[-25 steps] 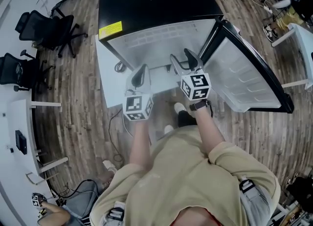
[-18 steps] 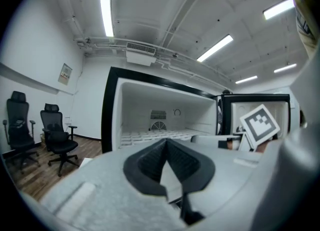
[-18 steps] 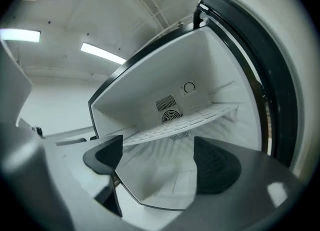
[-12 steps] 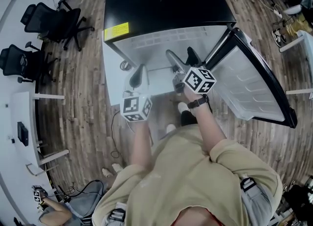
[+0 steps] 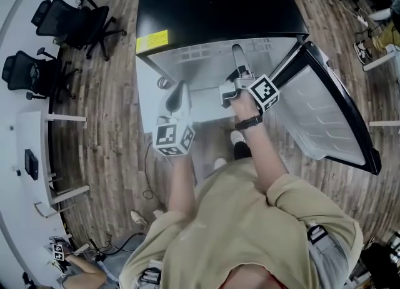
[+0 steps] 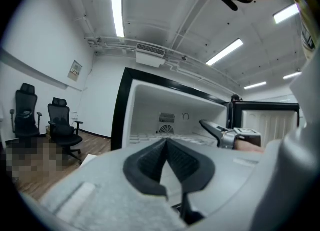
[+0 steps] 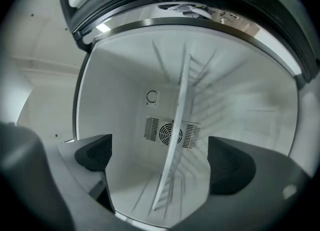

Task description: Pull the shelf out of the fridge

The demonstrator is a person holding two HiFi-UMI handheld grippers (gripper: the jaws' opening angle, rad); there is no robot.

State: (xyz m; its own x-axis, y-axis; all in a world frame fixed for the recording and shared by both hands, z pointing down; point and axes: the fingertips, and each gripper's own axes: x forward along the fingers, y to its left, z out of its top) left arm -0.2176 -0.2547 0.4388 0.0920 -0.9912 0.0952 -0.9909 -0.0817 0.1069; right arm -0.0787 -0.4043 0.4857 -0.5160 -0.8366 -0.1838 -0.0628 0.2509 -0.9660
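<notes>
The black fridge (image 5: 219, 6) stands open, its door (image 5: 325, 112) swung to the right. Its white wire shelf (image 7: 176, 140) appears edge-on in the right gripper view, running back towards the rear fan grille. My right gripper (image 5: 239, 56) reaches into the fridge mouth. Its jaws are opening and stand wide (image 7: 162, 160), with the shelf edge in line between them but touching neither pad. My left gripper (image 5: 181, 91) hangs in front of the fridge at the left, shut with nothing in it (image 6: 167, 147). The right gripper (image 6: 220, 131) also shows in the left gripper view.
Two black office chairs (image 5: 69, 22) stand left of the fridge on the wood floor. A white desk (image 5: 31, 156) runs along the far left, cables (image 5: 150, 156) lie near the fridge's left corner, and another person (image 5: 81, 263) crouches at the bottom left.
My right gripper has moved forward into the fridge opening and its jaws have spread apart. The left gripper has hardly moved.
</notes>
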